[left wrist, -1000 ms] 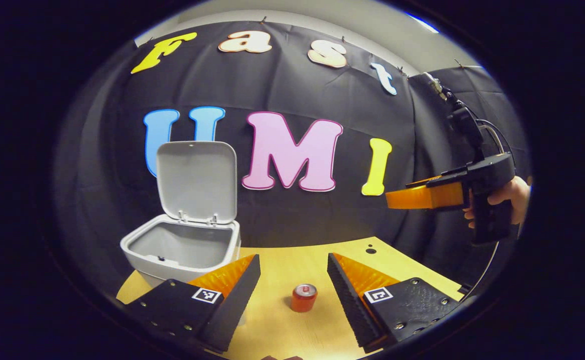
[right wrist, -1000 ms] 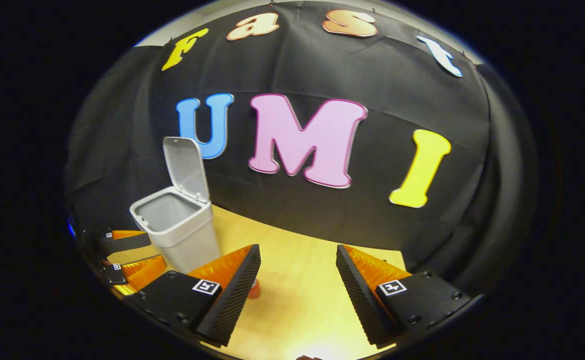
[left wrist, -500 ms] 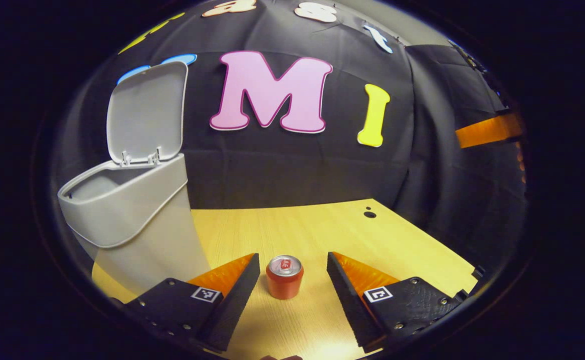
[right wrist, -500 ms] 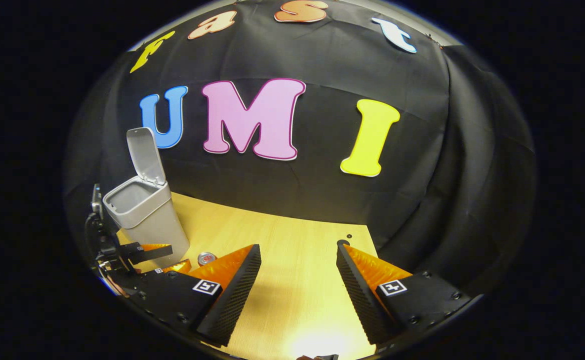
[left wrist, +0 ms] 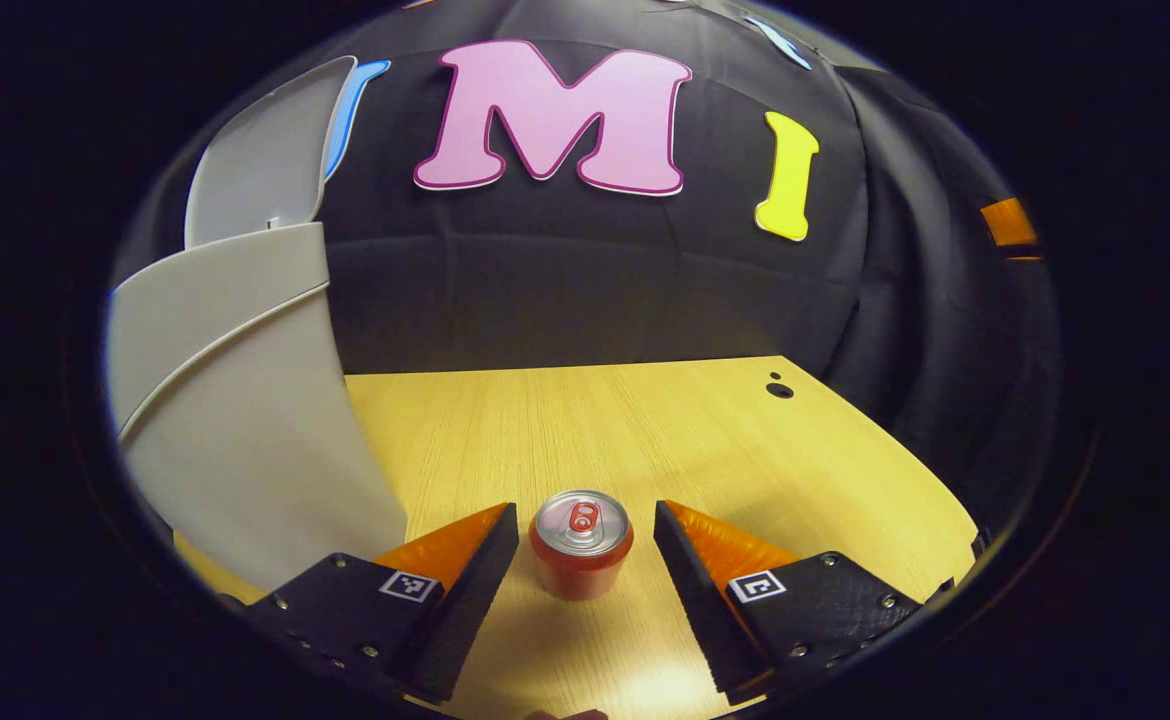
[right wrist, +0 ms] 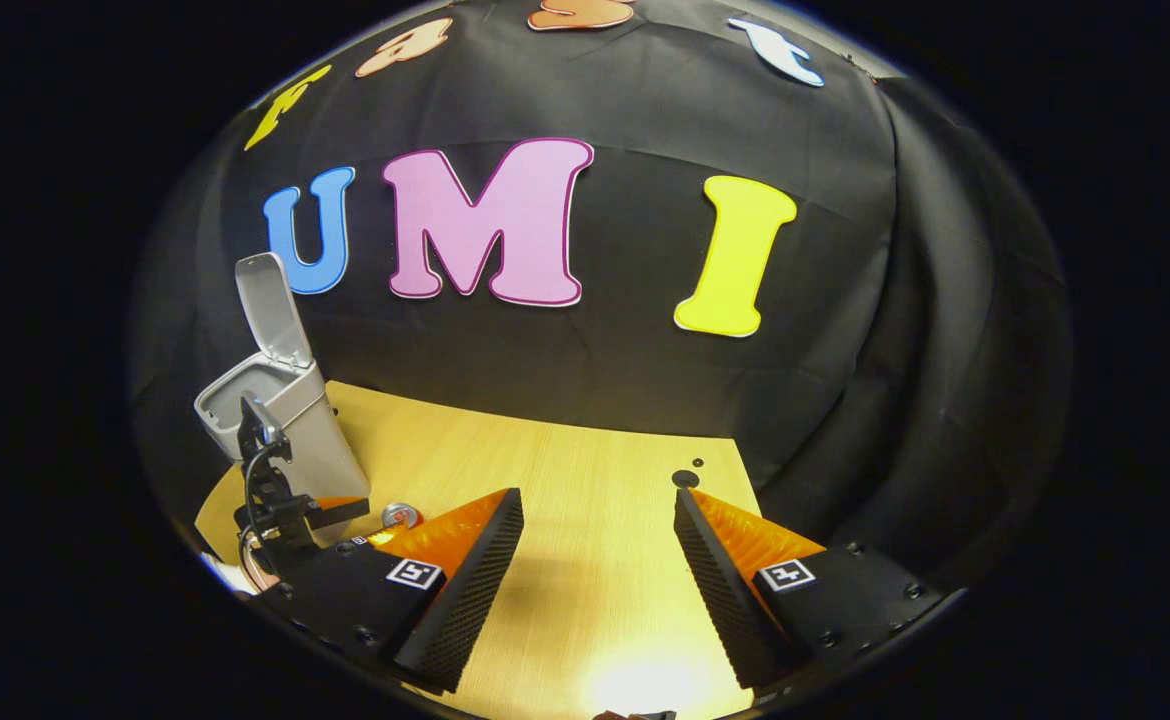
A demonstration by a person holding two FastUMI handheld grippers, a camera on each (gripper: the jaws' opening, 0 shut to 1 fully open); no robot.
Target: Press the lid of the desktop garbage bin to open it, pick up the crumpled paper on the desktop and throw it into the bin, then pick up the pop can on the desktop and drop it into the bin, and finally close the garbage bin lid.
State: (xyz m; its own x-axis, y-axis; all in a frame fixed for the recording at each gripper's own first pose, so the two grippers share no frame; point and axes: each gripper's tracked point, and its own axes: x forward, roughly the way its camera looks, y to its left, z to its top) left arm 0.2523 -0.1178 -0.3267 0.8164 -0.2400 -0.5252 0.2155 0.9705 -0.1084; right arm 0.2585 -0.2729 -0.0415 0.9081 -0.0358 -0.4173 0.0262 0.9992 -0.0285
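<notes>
In the left gripper view the pop can (left wrist: 581, 544) stands upright on the wooden desktop (left wrist: 645, 430), and the left gripper (left wrist: 585, 530) sits low around it, one finger on each side of the can with a narrow gap showing between each finger and the can's wall, so the jaws are spread wide and hold nothing. The grey garbage bin (left wrist: 235, 420) stands on the desktop just to the left of the can, its lid (left wrist: 260, 165) tipped up and back against the booth wall. In the right gripper view the right gripper (right wrist: 597, 545) hangs over bare desktop well to the right of the can (right wrist: 400, 515), its fingers parted wide and empty; the bin (right wrist: 280, 420) with its raised lid stands behind the can, and the left gripper's body shows in front of the bin.
</notes>
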